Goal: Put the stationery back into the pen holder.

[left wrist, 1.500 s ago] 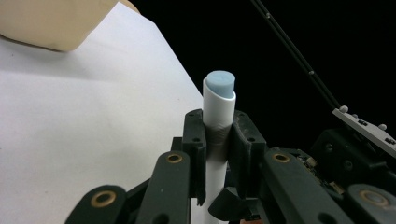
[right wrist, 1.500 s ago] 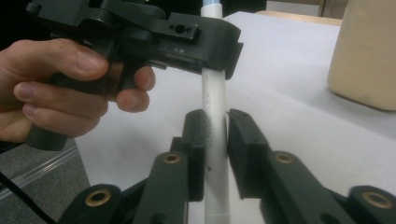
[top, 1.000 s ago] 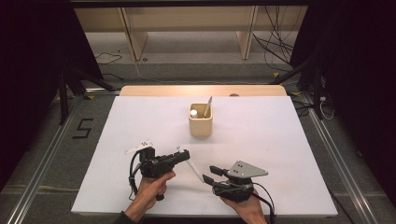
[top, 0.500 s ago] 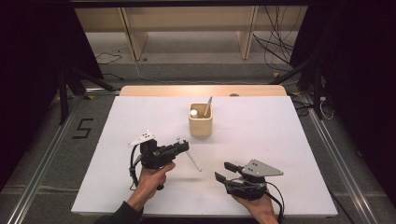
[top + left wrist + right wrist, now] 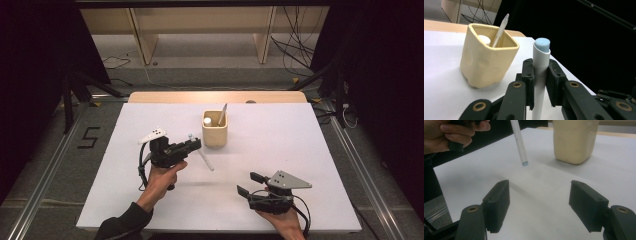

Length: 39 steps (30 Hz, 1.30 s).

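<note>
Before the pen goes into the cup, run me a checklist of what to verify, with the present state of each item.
1. Left hand-held gripper clamped on the pen: ok, both pads press on its barrel.
2. Pen off the table: ok, its lower tip hangs above the white surface in the right gripper view.
3. Right hand-held gripper let go: ok, its jaws have just been opening and nothing is between them.
4. Cup upright: ok, standing on the table.
5. Room in the cup: ok, one slim pen and a white cylinder are inside, with space left.
6. Pen lined up over the cup's opening: not ok, it is beside the cup.
</note>
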Each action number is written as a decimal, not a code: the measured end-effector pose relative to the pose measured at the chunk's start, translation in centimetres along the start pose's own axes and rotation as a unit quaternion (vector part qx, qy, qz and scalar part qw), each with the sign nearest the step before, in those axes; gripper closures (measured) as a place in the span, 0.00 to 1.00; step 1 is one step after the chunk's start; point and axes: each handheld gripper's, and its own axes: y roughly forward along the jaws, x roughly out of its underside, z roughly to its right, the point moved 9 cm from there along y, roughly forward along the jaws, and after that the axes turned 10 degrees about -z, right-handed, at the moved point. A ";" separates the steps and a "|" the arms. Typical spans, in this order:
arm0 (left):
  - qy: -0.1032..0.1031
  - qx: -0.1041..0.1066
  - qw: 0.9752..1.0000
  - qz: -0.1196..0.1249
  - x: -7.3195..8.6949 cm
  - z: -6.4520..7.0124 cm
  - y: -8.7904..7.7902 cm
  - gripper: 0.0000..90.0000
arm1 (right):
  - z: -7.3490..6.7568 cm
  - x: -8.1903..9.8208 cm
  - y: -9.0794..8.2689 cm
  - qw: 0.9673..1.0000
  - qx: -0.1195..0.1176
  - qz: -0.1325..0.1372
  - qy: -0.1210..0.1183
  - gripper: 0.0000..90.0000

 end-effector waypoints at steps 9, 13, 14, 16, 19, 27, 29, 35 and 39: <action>-0.001 -0.011 1.000 0.002 -1.4 -0.8 0.5 0.86 | 0.7 0.5 -0.4 1.000 0.010 -0.001 0.007 0.33; 0.001 -0.010 1.000 0.003 -2.1 -0.8 0.6 0.86 | 0.9 0.7 -0.6 1.000 0.010 -0.002 0.007 0.31; -0.001 -0.010 1.000 0.004 -2.3 -0.8 0.7 0.86 | 1.0 0.7 -0.7 1.000 0.011 0.000 0.008 0.31; 0.000 -0.011 1.000 0.005 -2.6 -0.8 0.8 0.86 | 1.1 0.8 -0.9 1.000 0.012 0.002 0.008 0.31; -0.001 -0.012 1.000 0.005 -3.0 -0.8 1.1 0.86 | 1.3 0.9 -1.1 1.000 0.015 0.001 0.009 0.31; -0.005 -0.014 1.000 0.014 -4.6 -1.0 1.6 0.86 | 1.3 1.2 -1.2 1.000 0.017 -0.003 0.009 0.31; -0.005 -0.015 1.000 0.015 -4.9 -1.0 1.8 0.86 | 1.4 1.2 -1.1 1.000 0.016 -0.003 0.010 0.31; -0.006 -0.014 1.000 0.016 -5.8 -1.0 2.4 0.86 | 1.3 1.3 -1.1 1.000 0.015 -0.005 0.009 0.30; -0.004 -0.016 1.000 0.021 -6.6 -1.0 2.7 0.86 | 1.3 1.3 -1.1 1.000 0.014 -0.005 0.009 0.29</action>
